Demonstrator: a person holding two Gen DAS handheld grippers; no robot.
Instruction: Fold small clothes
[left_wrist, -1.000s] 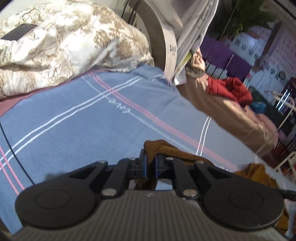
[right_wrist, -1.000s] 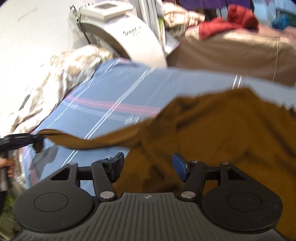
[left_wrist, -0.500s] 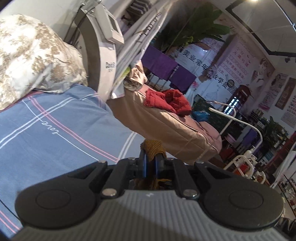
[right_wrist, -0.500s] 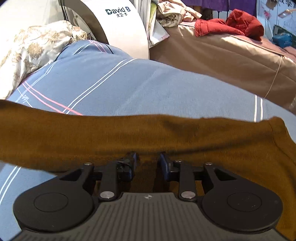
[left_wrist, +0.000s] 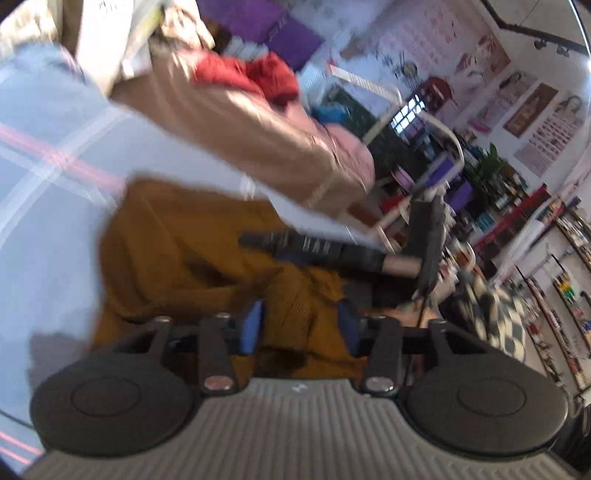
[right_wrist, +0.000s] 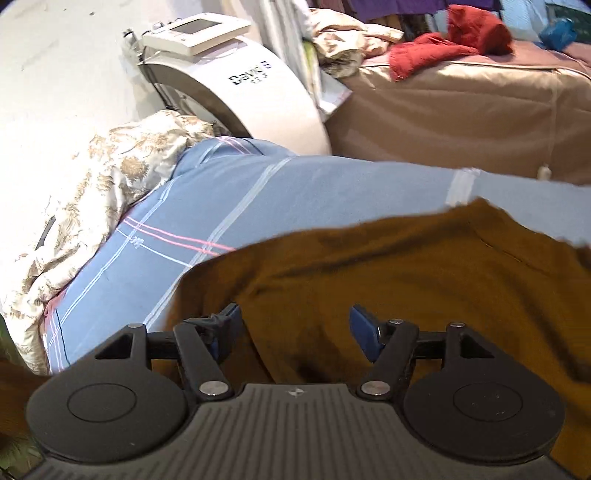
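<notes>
Where: brown top (right_wrist: 388, 280) lies bunched on your blue striped bedsheet (right_wrist: 295, 192) | Tools: left gripper (left_wrist: 301, 326) just opened, cloth between its jaws unpinched; right gripper (right_wrist: 293, 330) just spread wide, holding nothing | Done: one fold, it seems | Left: smooth, fold again

Bright daylight throughout, left wrist view heavily motion-blurred beyond the jaws, smeared blue striped bedsheet (left_wrist: 55, 184), right wrist view mostly sharp, overexposed white wall (right_wrist: 62, 74) far left of the jaws, fisheye bending and dark corners at frame edges.
</notes>
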